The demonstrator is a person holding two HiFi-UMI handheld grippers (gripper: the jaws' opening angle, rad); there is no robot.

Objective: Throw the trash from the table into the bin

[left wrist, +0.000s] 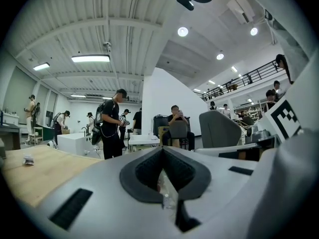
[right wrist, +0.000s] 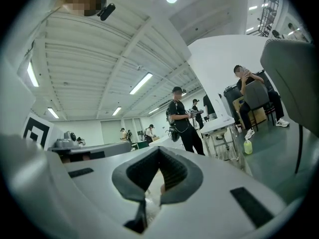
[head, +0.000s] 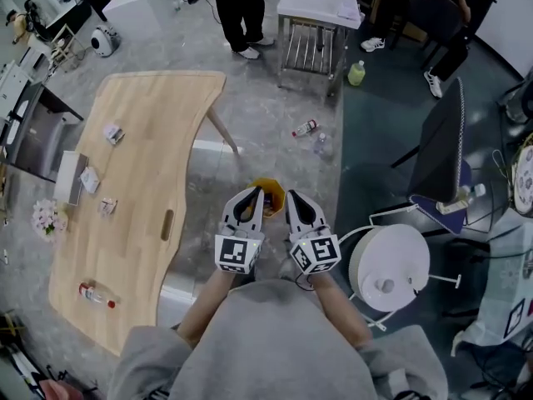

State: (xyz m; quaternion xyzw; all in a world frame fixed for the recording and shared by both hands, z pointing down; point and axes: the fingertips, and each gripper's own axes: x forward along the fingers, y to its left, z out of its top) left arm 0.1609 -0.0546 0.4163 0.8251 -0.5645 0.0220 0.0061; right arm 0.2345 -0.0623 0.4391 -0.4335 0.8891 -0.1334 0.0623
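Note:
Trash lies on the wooden table at the left: a small wrapper, a second wrapper, a third, and a plastic bottle with a red label near the close end. Both grippers are held in front of the person's body, to the right of the table and well away from the trash. The left gripper is shut, and I see nothing clearly held in it. Beside it, the right gripper also looks shut and empty. An orange round thing, perhaps the bin, shows on the floor between their tips.
A bunch of flowers and a grey box sit at the table's left edge. Two bottles lie on the floor ahead, and a green bottle stands by a metal rack. A white round fan is at the right. People stand farther off.

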